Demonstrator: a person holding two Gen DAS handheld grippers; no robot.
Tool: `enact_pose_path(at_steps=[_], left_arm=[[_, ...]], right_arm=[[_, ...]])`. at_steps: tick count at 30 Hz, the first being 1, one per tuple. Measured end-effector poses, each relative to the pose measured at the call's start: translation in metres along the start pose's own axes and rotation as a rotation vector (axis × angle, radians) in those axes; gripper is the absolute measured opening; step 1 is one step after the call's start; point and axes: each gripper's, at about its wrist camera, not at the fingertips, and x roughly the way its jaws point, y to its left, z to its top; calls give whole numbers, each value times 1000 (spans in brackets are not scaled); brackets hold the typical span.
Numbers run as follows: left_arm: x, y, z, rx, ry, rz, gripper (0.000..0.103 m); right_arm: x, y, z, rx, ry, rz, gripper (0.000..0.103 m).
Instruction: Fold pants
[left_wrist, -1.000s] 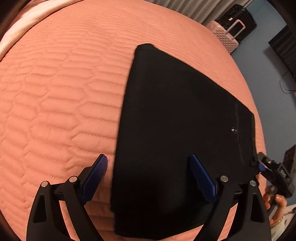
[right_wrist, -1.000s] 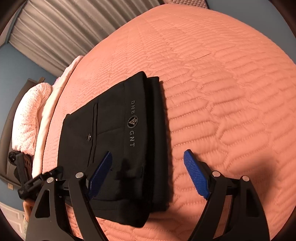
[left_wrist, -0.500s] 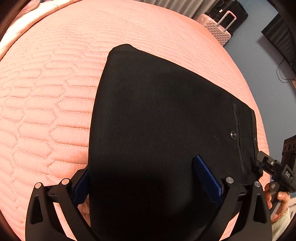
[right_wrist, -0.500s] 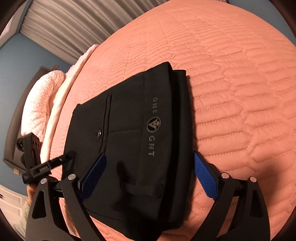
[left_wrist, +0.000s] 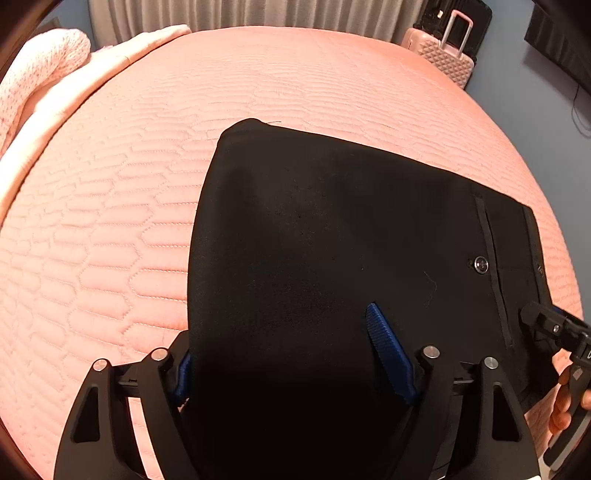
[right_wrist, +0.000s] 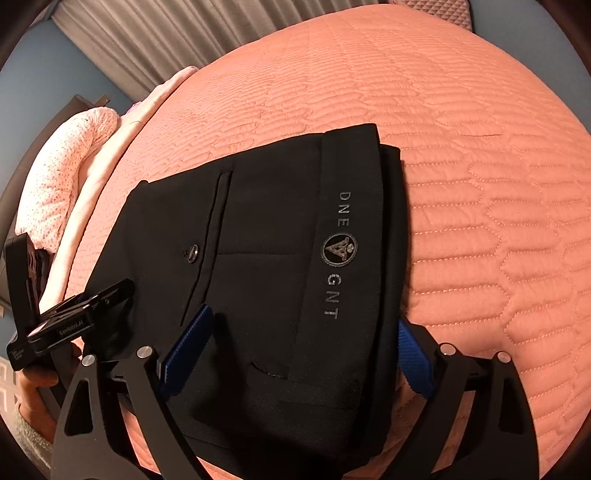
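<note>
The black pants (left_wrist: 332, 240) lie folded on the pink quilted bed (left_wrist: 110, 221). In the right wrist view the pants (right_wrist: 266, 258) show a waistband with grey letters and a buttoned back pocket. My left gripper (left_wrist: 280, 354) is open and straddles the near folded end, its left pad under the cloth edge and its right pad above the cloth. My right gripper (right_wrist: 295, 350) is open and straddles the waistband end, its right pad under the cloth edge. Each gripper shows at the edge of the other's view, the right one (left_wrist: 554, 328) and the left one (right_wrist: 74, 321).
Pink pillows (left_wrist: 40, 74) and a folded blanket lie at the head of the bed. A pink suitcase (left_wrist: 443, 55) and a black one stand by the grey curtain (right_wrist: 166, 37). A headboard shows at the left of the right wrist view.
Both grippers have moved forward from beside the pants to straddle their edges, staying open. The pants have not visibly shifted on the bed.
</note>
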Motion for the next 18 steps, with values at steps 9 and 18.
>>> enact_pose_path(at_steps=[9,18], left_arm=[[-6,1,-2,21,0,45,56],[-18,-15,-2,139,-20,228,51]], right_arm=[[-6,-11,0,14,0,2,63],[-19,-21,-3,78,-31,-19,57]])
